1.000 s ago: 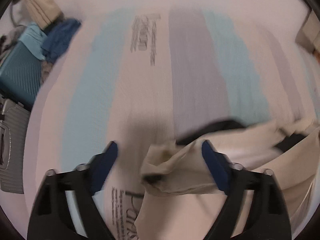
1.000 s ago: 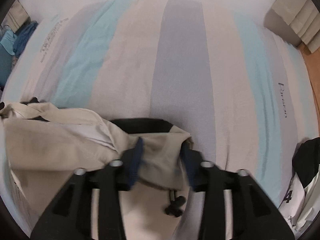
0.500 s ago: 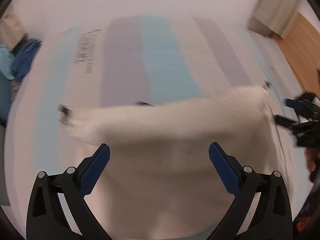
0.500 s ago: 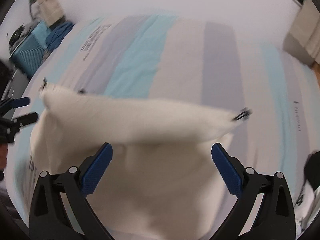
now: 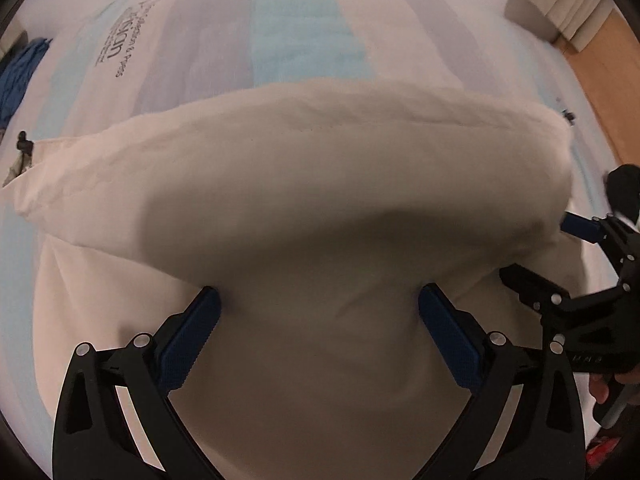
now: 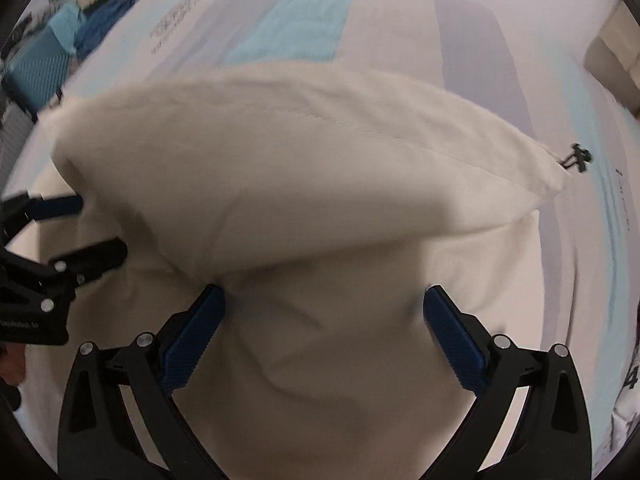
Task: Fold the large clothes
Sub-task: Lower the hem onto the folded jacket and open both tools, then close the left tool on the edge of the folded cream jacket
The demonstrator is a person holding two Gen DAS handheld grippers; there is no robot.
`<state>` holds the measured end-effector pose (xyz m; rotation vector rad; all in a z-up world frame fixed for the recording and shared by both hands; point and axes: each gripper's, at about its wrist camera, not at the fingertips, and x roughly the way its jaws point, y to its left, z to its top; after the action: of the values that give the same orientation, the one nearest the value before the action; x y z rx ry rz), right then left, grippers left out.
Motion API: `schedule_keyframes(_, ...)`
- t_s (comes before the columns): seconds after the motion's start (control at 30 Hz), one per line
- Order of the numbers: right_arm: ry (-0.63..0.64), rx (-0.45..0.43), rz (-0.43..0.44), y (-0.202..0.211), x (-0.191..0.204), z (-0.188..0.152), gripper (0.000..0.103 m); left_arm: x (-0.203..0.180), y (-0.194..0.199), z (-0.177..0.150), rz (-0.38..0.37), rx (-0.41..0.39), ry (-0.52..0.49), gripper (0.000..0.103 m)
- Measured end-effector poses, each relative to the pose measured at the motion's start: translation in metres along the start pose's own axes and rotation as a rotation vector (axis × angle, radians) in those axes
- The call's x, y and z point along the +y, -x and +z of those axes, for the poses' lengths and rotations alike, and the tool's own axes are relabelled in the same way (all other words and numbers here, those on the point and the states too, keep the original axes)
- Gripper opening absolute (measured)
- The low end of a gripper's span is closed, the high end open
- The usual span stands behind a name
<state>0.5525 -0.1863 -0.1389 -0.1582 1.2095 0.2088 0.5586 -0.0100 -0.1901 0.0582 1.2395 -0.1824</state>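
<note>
The striped bedsheet (image 5: 168, 92) carries dark printed lettering, too blurred to read with any certainty

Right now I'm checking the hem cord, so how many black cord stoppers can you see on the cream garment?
2. One cord stopper sits at the garment's left corner in the left wrist view; the other stopper sits at its right corner. More may be hidden under folds.

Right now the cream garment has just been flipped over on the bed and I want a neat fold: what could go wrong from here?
1. The folded-over flap of the cream garment looks puffed, not flat; it may settle crooked or creased.
2. The left gripper and right gripper, jaws just opened wide, sit close over the cloth; the blue pads could snag and drag it.
3. The drawcord toggle sticks out at the corner and may get trapped in the next fold.
</note>
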Motion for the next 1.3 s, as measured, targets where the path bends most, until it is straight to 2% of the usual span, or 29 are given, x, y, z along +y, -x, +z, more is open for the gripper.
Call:
schedule_keyframes(0.13, 0.005, 0.015, -0.015, -0.02, 0.004, -0.005, 0.097, 0.0, -0.017, -0.001, 0.03, 0.026, -0.01, 0.098)
schedule_keyframes(0.37, -0.005, 0.015, -0.023, -0.038, 0.009, -0.01, 0.097, -0.002, -0.031, -0.003, 0.059, 0.027, -0.026, 0.098)
schedule_keyframes(0.47, -0.008, 0.016, -0.03, -0.036, 0.004, -0.007, 0.097, 0.0, -0.027, -0.004, 0.047, 0.01, -0.02, 0.098)
schedule_keyframes(0.57, -0.041, 0.01, -0.036, -0.017, 0.002, -0.007, 0.096, 0.009, -0.011, -0.011, 0.011, -0.003, -0.017, 0.097)
schedule_keyframes(0.67, -0.083, -0.023, -0.021, 0.013, -0.004, -0.015, 0.096, 0.029, 0.015, -0.02, 0.008, -0.019, 0.009, 0.097)
schedule_keyframes(0.8, -0.069, -0.073, -0.009, 0.036, 0.012, -0.016, 0.096, 0.079, 0.044, -0.04, 0.083, -0.042, 0.024, 0.097)
schedule_keyframes(0.93, -0.064, -0.076, 0.005, 0.034, 0.03, -0.017, 0.096, 0.137, 0.051, -0.055, 0.13, -0.033, 0.078, 0.097)
schedule_keyframes(1.03, -0.074, -0.057, -0.016, 0.024, 0.045, -0.018, 0.097, 0.174, 0.048, -0.062, 0.088, -0.023, 0.113, 0.097)
schedule_keyframes(1.17, -0.093, -0.042, -0.046, 0.012, 0.051, -0.015, 0.097, 0.194, 0.028, -0.074, -0.01, 0.033, 0.114, 0.097)
schedule_keyframes(1.3, -0.103, -0.04, -0.06, 0.009, 0.051, -0.017, 0.097, 0.214, 0.014, -0.078, -0.122, 0.051, 0.152, 0.098)
